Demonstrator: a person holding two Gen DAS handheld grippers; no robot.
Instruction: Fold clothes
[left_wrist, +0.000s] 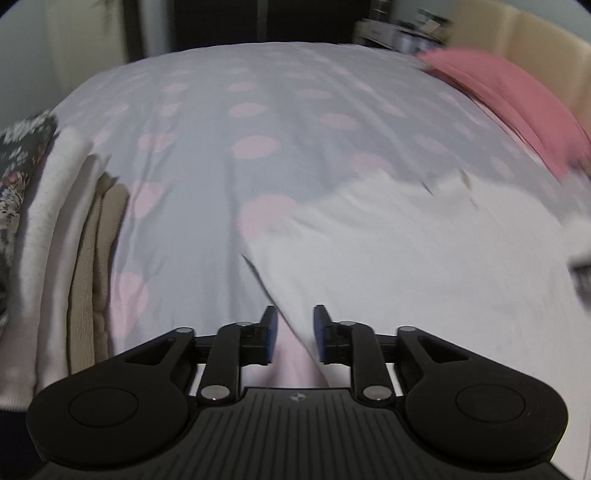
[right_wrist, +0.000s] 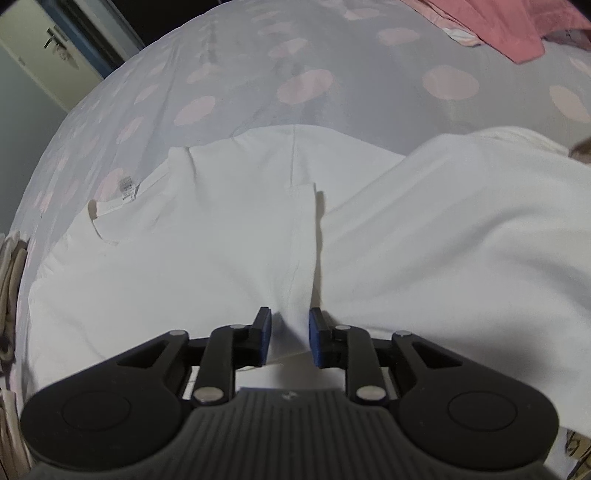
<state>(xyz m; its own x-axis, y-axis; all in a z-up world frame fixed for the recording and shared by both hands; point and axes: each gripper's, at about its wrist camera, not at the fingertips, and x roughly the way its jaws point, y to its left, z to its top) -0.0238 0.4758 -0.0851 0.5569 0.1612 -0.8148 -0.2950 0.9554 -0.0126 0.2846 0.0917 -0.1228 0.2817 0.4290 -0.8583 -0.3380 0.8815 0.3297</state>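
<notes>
- Off to the left of the left gripper (left_wrist: 294, 334), a stack of folded clothes (left_wrist: 74, 258) is sitting at the edge of the bed (left_wrist: 207, 110), cream and beige layers with a dark floral piece behind them.
- The left gripper is hanging with its jaws parted to a middling gap. The slanting edge of the white garment (left_wrist: 406, 258) is running between its blue pads (left_wrist: 271, 332), but they are not pinching it that I can see.
- From that gripper the white garment is spreading ahead and to the right, so its bulk is lying on the side of the right gripper (right_wrist: 290, 341).
- The right gripper is sitting right over the cloth with its jaws equally parted, and a raised ridge of the white garment (right_wrist: 221, 229) with a seam is rising between its pads (right_wrist: 264, 339); I cannot tell whether they are gripping it.
- That ridge is running straight away from the right gripper. The care label (right_wrist: 126, 187) is lying ahead and left, and a looser lobe of cloth is bulging ahead and right.
- Far ahead and right of both, a pink cloth (right_wrist: 498, 26) is lying at the bed's far side.
- I judge the right gripper to be nearer the garment's middle and the left nearer its edge; how many folds are in, I cannot tell.
</notes>
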